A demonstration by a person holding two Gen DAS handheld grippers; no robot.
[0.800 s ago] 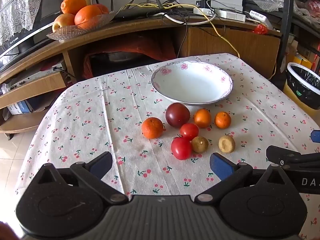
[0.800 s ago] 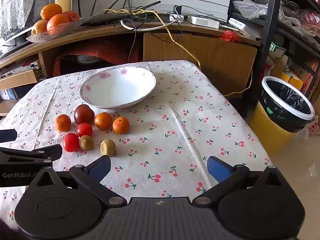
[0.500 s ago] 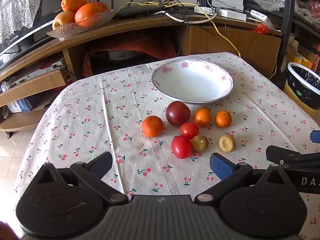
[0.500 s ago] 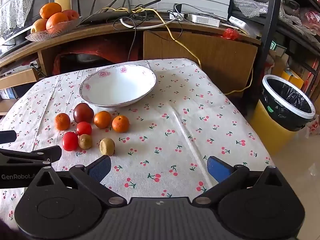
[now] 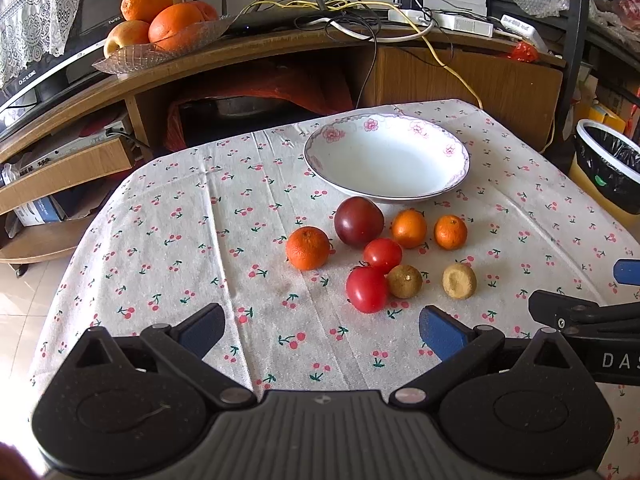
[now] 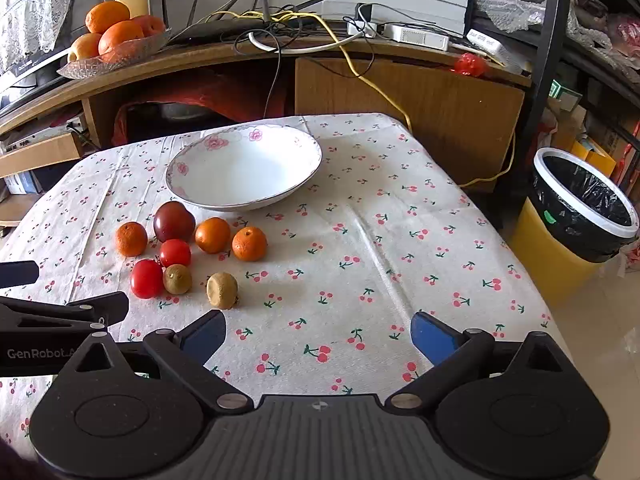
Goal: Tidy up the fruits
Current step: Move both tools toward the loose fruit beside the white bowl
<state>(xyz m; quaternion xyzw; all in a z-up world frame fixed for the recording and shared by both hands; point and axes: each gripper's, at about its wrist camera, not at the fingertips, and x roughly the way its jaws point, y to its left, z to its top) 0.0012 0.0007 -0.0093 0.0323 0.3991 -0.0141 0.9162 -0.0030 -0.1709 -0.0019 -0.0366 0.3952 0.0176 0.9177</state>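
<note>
Nothing picked up yet

The left gripper (image 5: pixel 322 330) and right gripper (image 6: pixel 318 330) are both wide open and hold nothing. They have crept a little closer than a moment ago. All the fruits (image 5: pixel 367 289) still sit on the tablecloth (image 5: pixel 180 232), just beside the empty white bowl (image 5: pixel 456 148).

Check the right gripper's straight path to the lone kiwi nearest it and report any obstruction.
Nothing visible blocks it. The right gripper is open, and only bare tablecloth lies between it and the kiwi, which sits apart from the other fruit.
</note>
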